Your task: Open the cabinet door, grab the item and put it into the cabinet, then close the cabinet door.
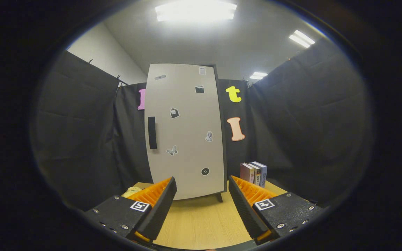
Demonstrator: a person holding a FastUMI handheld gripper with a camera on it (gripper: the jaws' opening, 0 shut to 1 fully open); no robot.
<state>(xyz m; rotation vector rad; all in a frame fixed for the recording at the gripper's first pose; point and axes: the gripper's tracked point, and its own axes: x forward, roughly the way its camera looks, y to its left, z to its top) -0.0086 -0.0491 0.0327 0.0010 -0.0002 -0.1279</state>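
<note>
- My gripper (202,188) hangs released, fingers spread wide with nothing between them, squared to the cabinet (185,132) beyond them.
- The cabinet door (187,104) is shut; its dark handle (152,132) sits on the left edge, so I judge that is my first target.
- A pale yellowish item (132,191), probably what I must stow, peeks out beside the left finger on the wooden table (201,219).
- Books (254,173) stand upright right of the cabinet.

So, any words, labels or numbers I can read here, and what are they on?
None can be read.
Cabinet door: small stickers, pictures or too blurred to read.
Books on the table beside the cabinet: spine print too small to read.
Gripper, open, ahead of the door: square pattern tags, no words.
</note>
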